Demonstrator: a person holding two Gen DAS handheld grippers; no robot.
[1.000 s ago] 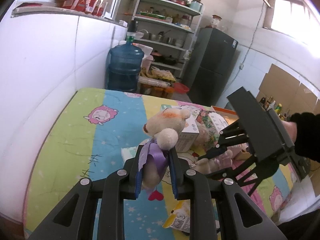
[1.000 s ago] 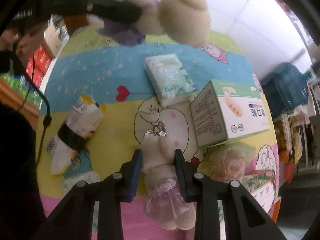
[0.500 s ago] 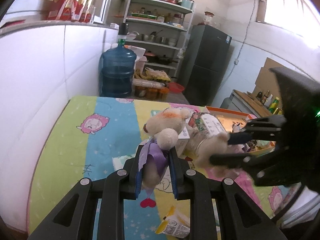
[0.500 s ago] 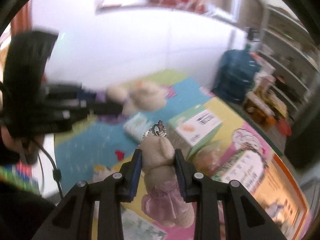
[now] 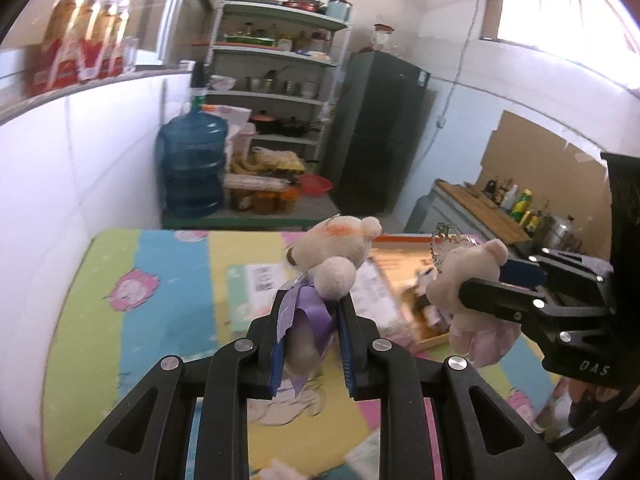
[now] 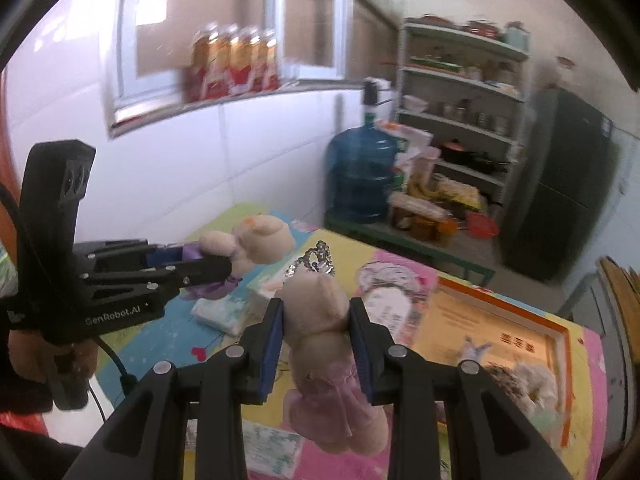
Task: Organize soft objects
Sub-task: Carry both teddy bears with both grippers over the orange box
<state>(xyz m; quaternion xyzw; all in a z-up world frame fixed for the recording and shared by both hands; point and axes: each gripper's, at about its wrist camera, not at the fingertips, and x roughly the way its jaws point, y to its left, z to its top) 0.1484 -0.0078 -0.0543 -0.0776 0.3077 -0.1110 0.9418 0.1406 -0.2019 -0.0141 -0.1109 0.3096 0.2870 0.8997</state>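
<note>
Tools both clamped on plush: left tool [image 5: 310, 334] grips purple-ribbon bear [image 5: 328, 248], right tool [image 6: 316, 344] grips pink-dress bear [image 6: 320, 320], both held above cartoon-print table [image 5: 120, 320]; carry step, next needs a drop spot, maybe orange-rimmed tray [image 6: 520, 316].

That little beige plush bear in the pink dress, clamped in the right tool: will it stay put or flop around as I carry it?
The beige plush bear in the pink dress probably flops: its legs and skirt dangle below the right tool. It looks light and squashy, pinched at the body, so slipping seems unlikely. The small metal ball chain on its head may swing and snag.
</note>
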